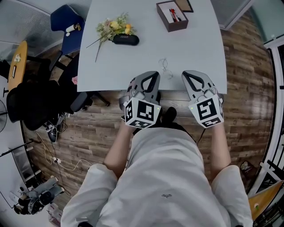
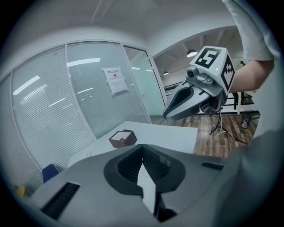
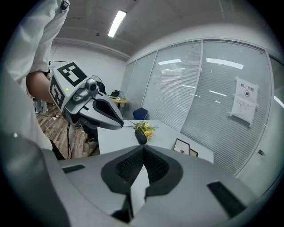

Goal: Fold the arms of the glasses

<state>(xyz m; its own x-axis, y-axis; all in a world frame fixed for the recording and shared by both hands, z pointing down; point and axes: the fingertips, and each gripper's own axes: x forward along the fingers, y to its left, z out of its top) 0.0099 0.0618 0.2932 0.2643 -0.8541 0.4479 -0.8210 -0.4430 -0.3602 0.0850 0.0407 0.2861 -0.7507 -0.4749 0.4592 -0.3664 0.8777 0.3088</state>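
Note:
In the head view a pair of thin wire glasses (image 1: 165, 68) lies on the white table (image 1: 133, 66) near its front edge; whether the arms are folded is too fine to tell. My left gripper (image 1: 153, 74) hangs over the table's front edge just left of the glasses, shut and empty. To their right my right gripper (image 1: 187, 74) is also shut and empty. Neither touches the glasses. In the left gripper view the jaws (image 2: 142, 147) meet with nothing between them. The right gripper view shows its jaws (image 3: 143, 149) likewise closed on nothing.
A brown box (image 1: 172, 16) with red items and a picture frame (image 1: 184, 5) stand at the table's far side. A bunch of flowers (image 1: 113, 27) and a black case (image 1: 125, 40) lie at the far left. A blue chair (image 1: 66, 21) and a black chair (image 1: 35, 103) stand left.

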